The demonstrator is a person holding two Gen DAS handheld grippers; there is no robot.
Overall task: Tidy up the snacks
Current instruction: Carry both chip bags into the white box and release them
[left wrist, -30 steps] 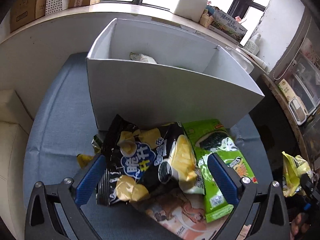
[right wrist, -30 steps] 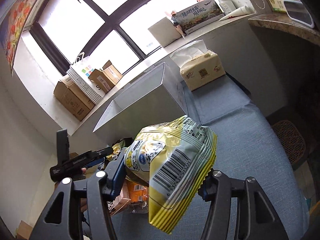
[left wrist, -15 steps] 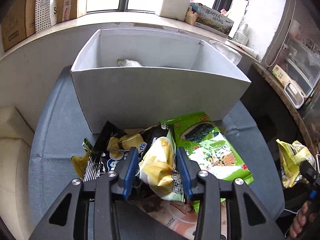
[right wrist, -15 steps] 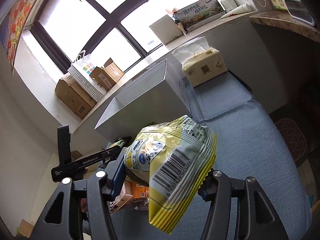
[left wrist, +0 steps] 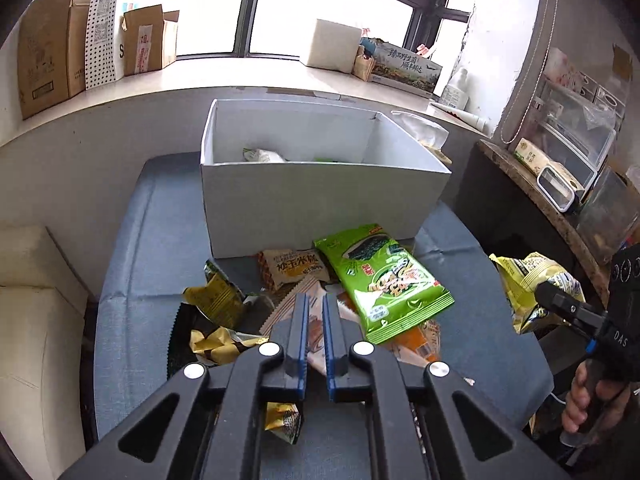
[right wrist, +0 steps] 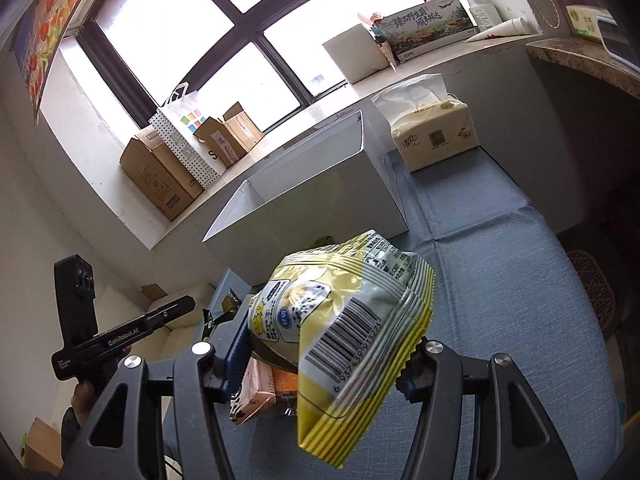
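Right claw [right wrist: 324, 352] clamped across puffy bag [right wrist: 360, 320], left claw [left wrist: 313, 304] narrow, catch uncertain: risk of slip, or snag on box [right wrist: 312, 200] rim ahead.

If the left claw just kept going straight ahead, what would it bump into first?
Probably the pale pink packet lying just past the left gripper fingertips, before the white box; depth is hard to judge.

Blue-grey fabric cushion [left wrist: 136, 240] carries open white cardboard box [left wrist: 316, 204], loose snack packets [left wrist: 382, 276], tissue pack [right wrist: 434, 132].
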